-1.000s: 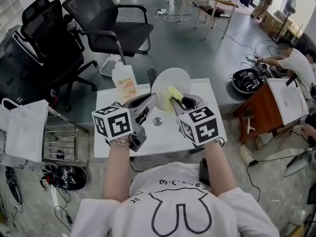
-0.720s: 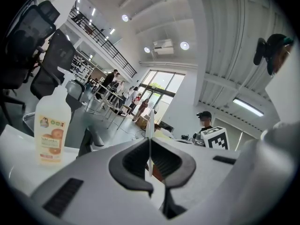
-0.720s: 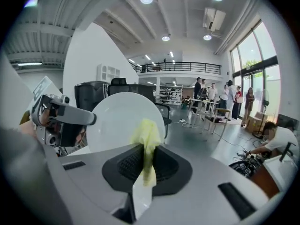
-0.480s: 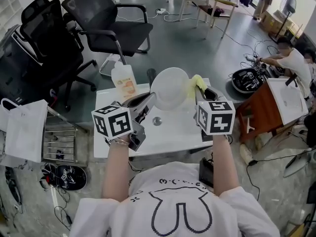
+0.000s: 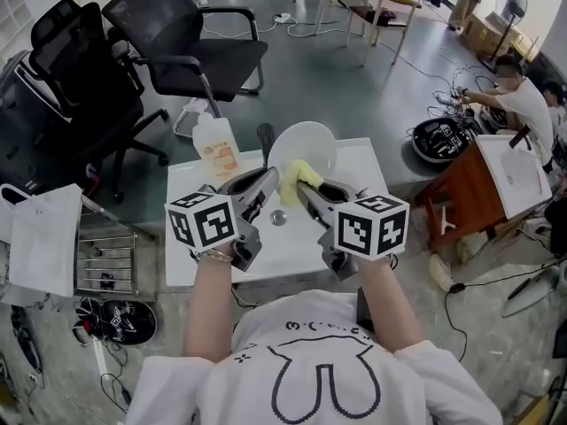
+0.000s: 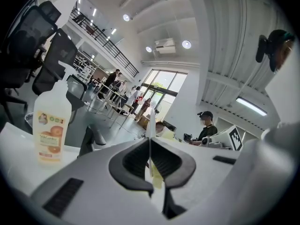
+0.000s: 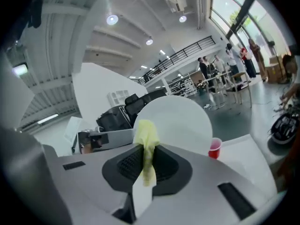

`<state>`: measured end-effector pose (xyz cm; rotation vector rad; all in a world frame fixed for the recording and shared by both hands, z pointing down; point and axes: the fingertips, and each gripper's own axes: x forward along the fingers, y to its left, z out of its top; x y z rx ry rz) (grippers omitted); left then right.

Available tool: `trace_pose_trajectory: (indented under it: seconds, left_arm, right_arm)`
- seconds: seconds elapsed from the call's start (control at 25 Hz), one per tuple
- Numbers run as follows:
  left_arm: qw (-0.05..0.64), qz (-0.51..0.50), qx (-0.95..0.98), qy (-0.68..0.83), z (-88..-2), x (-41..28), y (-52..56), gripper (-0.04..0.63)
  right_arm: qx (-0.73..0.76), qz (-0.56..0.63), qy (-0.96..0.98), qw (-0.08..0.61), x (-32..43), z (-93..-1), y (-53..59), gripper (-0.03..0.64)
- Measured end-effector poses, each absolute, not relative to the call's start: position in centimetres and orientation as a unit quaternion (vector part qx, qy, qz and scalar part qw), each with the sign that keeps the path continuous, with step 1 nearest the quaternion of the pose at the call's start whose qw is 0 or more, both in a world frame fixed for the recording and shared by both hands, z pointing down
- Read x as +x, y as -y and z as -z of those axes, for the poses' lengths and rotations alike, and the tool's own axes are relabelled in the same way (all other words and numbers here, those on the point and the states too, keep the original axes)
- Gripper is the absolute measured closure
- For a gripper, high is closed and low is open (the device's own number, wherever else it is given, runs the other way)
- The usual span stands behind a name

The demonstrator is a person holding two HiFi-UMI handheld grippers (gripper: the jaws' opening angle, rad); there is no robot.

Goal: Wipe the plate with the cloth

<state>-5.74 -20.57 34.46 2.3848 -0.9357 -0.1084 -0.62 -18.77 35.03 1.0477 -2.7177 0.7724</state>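
**Head view:** The left hand-held gripper is closed on the rim of the white plate. The plate stands upright over the desk. The right hand-held gripper is clamped on the yellow cloth, which sits at the plate's lower face.

**Left gripper view:** The jaws pinch the plate edge-on. A detergent bottle stands to the left.

**Right gripper view:** The jaws grip the cloth in front of the plate. A red cup stands beyond.
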Motion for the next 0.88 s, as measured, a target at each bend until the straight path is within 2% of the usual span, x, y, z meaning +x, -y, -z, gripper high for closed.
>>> trace_pose_trajectory:
  seconds: [0.28, 0.64, 0.88]
  left_arm:
    - [0.273, 0.028, 0.892, 0.358, -34.7, -5.5, 20.6, 0.577]
    - [0.270, 0.020, 0.894, 0.358, -35.5, -6.2, 20.0, 0.577]
    - [0.266, 0.009, 0.896, 0.354, -35.7, -6.1, 20.0, 0.577]
  right_arm:
    - [0.294, -0.406, 0.865, -0.015, -3.2, -36.3, 18.5, 0.566]
    - [0.302, -0.401, 0.855, 0.130, -0.7, -41.1, 19.0, 0.566]
    - [0.392, -0.300, 0.841, 0.220, 3.6, -41.4, 22.4, 0.566]
